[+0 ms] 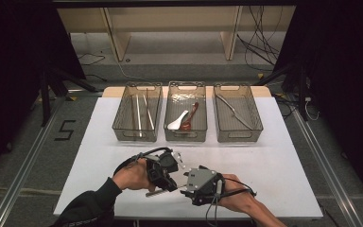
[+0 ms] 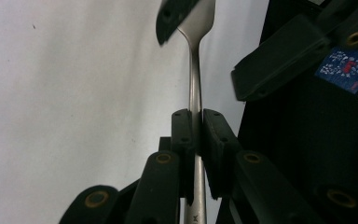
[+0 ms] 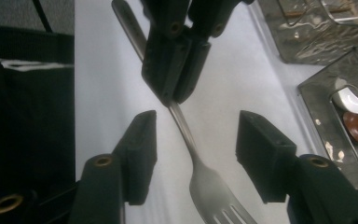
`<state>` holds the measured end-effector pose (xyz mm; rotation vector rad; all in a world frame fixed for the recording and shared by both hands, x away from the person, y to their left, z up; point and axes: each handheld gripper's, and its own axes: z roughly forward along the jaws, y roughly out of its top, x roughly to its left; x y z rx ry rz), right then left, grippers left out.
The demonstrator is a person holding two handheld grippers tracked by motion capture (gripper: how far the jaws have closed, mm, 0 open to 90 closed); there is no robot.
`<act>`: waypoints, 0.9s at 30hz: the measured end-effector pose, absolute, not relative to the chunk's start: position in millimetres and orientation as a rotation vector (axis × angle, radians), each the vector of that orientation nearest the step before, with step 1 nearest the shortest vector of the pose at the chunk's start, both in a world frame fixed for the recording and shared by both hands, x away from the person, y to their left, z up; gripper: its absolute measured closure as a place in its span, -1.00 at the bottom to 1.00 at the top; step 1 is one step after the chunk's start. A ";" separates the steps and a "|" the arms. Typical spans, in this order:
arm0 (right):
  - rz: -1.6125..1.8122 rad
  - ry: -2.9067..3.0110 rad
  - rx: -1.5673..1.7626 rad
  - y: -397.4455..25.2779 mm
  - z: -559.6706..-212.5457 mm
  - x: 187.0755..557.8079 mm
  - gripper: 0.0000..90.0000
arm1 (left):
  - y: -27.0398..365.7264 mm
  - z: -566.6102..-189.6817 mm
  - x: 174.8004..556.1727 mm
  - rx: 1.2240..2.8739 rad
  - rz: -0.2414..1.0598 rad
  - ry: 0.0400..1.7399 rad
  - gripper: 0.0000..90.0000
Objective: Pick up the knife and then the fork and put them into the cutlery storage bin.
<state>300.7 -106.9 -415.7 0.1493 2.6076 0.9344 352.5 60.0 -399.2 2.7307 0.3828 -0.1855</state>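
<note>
fork (image 3: 200,161) | silver metal | handle clamped in left tool (image 2: 196,135) | tines between right tool's open jaws

a lab-type recording setup. a white table (image 1: 274,165) stands on grey carpet, flanked by metal floor rails (image 1: 26,161). black curtains (image 1: 9,61) hang to both sides of the table. beyond it lie loose cables (image 1: 260,45) and a bare wooden frame (image 1: 175,23).

Both grippers meet near the table's (image 1: 283,161) front edge, left gripper (image 1: 168,177) beside right gripper (image 1: 185,185), a metal handle (image 1: 154,192) poking out between them; three bins behind: chopsticks (image 1: 142,111), two spoons (image 1: 184,118), fork (image 1: 234,111).
</note>
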 end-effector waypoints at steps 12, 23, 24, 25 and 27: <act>0.831 2.643 0.027 -101.4 -424.0 295.3 0.39 | 59.0 -398.6 351.6 2.739 -0.225 0.353 0.85; 0.779 2.625 -0.055 -99.0 -428.1 291.3 0.63 | 59.0 -398.7 351.7 2.728 -0.261 0.349 0.85; 0.778 2.621 -0.060 -98.7 -428.6 290.9 0.64 | 59.0 -398.6 351.8 2.726 -0.263 0.351 0.85; 0.769 2.620 -0.068 -98.6 -428.8 290.8 0.64 | 58.9 -398.5 352.0 2.726 -0.270 0.348 0.85; 0.750 2.632 -0.078 -98.3 -429.6 290.2 0.68 | 58.7 -398.1 352.3 2.729 -0.274 0.343 0.85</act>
